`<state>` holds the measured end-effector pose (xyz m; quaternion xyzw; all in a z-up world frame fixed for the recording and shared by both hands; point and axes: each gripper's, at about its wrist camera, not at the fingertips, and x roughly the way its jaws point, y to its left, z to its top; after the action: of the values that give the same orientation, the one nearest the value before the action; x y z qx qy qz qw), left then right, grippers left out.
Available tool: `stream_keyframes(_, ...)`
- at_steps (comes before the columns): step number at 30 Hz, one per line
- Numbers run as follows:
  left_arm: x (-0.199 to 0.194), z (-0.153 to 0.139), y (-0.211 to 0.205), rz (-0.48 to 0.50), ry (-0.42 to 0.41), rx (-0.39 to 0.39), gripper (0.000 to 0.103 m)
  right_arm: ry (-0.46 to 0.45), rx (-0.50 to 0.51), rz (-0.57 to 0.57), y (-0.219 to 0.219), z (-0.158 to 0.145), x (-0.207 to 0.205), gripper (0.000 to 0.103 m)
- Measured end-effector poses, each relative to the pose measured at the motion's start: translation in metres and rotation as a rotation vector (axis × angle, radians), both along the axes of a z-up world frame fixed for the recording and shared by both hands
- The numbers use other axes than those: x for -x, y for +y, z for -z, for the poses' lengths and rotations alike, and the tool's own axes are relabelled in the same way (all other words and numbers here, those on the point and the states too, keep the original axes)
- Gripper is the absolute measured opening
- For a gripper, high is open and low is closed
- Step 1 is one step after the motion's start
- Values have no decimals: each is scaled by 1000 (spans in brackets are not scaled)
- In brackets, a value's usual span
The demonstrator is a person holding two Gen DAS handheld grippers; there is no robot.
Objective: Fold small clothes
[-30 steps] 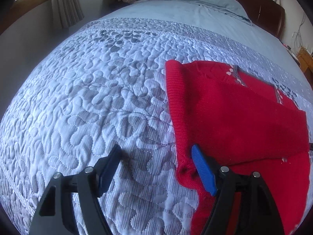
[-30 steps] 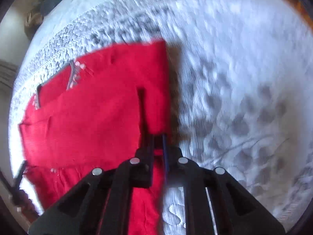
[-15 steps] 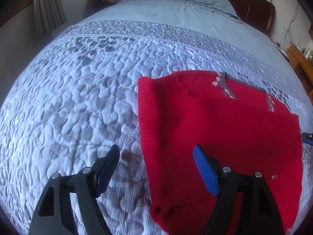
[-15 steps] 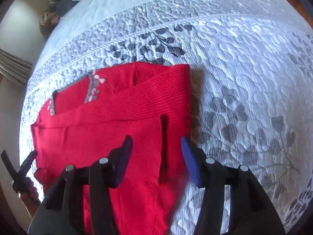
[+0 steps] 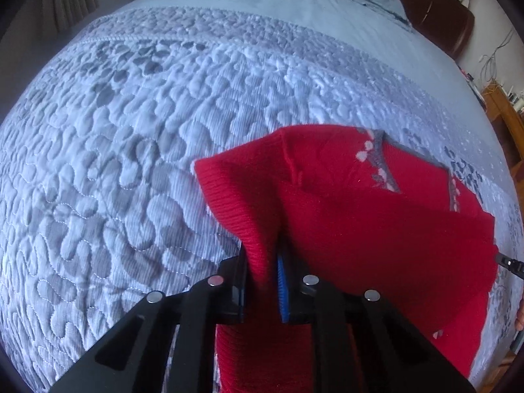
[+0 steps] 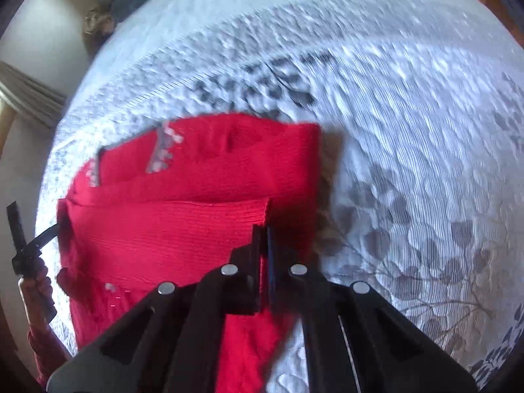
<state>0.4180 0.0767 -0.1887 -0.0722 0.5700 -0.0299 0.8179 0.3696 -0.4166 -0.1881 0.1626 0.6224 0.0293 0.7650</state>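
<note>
Pinching the red sweater [image 5: 376,229] on both sides now. Left gripper [image 5: 265,271]: jaws have just been closing, now narrow, with the ribbed left edge of the knit bunched up between the pads and pulled off the quilt [image 5: 131,163]. Right gripper [image 6: 265,255]: jaws have just been closing too, now nearly together; red fabric sits in the gap, looks like the sweater's right edge, but that view is motion-blurred so I can't tell how much cloth is caught. Sweater lies partly folded on the grey-white quilted bed cover, a grey collar trim [image 5: 380,160] with pink flecks at its far side, a folded layer across the middle. Left gripper also shows at the left rim of the right wrist view, held by the person's hand [image 6: 36,291].
</note>
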Motion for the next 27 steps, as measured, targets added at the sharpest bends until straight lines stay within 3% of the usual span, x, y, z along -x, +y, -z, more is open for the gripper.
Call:
stream_keyframes(2, 0, 4, -3, 8, -7, -32, 15, 8, -6, 15, 0, 14, 3, 3)
stream_keyframes(4, 2, 0, -13, 35, -16, -94, 19, -20, -18, 21, -2, 9, 8, 5)
stream_keyframes(6, 10, -9, -18, 56, -18, -157, 32, -48, -50, 37, -7, -3, 21, 17)
stream_keyframes(8, 31, -18, -16, 58, -18, -194, 58, -57, -49, 40, -9, -17, 44, 33)
stream_keyframes(9, 44, -21, -14, 65, -14, -187, 61, -57, -48, 32, -8, -21, 55, 33)
stream_keyframes(12, 105, -25, -7, 119, 27, -147, 64, -48, -86, -17, -2, -32, 108, 33)
stream_keyframes(15, 169, -29, 0, 146, 47, -157, 67, -21, -108, -71, 10, -37, 181, 37)
stream_keyframes(17, 209, -33, 2, 161, 62, -162, 68, -14, -107, -81, 13, -37, 196, 39)
stream_keyframes(18, 229, -34, 3, 167, 74, -150, 68, 6, -107, -102, 20, -36, 221, 39)
stream_keyframes(21, 271, -36, 1, 200, 95, -144, 68, 47, -87, -155, 40, -29, 289, 39)
stream_keyframes(23, 288, -34, -1, 197, 97, -169, 69, 53, -63, -164, 45, -26, 306, 44)
stream_keyframes(27, 312, -34, 2, 161, 126, -127, 70, 45, -43, -179, 56, -23, 337, 47)
